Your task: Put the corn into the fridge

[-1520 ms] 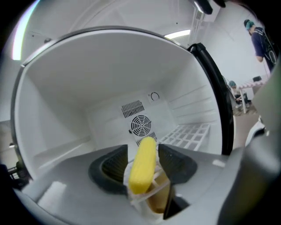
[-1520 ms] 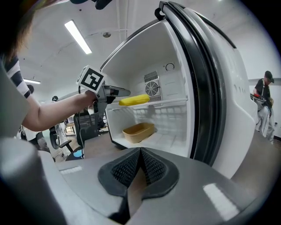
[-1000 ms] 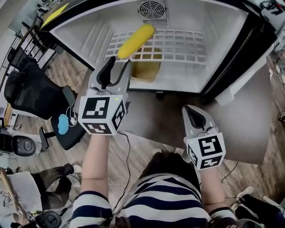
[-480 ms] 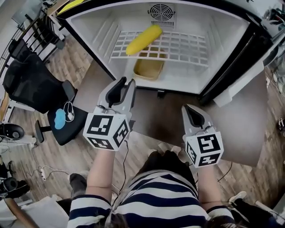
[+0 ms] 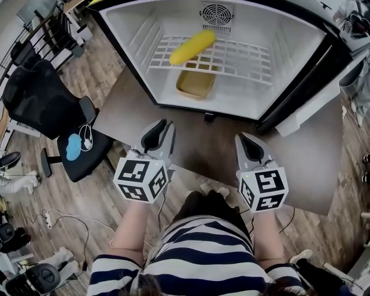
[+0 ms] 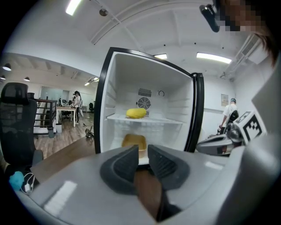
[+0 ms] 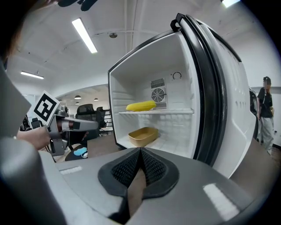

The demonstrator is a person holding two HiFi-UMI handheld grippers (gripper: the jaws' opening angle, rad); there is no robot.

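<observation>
The yellow corn [image 5: 192, 47] lies on the white wire shelf [image 5: 243, 58] inside the open fridge [image 5: 173, 17]. It also shows in the left gripper view as the corn [image 6: 136, 113] and in the right gripper view as the corn [image 7: 141, 106]. My left gripper [image 5: 162, 128] hovers well in front of the fridge, jaws a little apart and empty [image 6: 142, 151]. My right gripper [image 5: 247, 143] is level with it on the right, jaws pressed together with nothing held [image 7: 140, 151].
A shallow yellow tray [image 5: 196, 84] sits on the fridge floor under the shelf. The fridge door [image 5: 306, 110] stands open at right. A brown tabletop [image 5: 196, 147] lies below both grippers. A black office chair [image 5: 40, 107] is at left. A person [image 7: 265, 110] stands far right.
Both grippers have drawn back from the fridge, the left one farthest, away from the corn. The corn stays on the shelf.
</observation>
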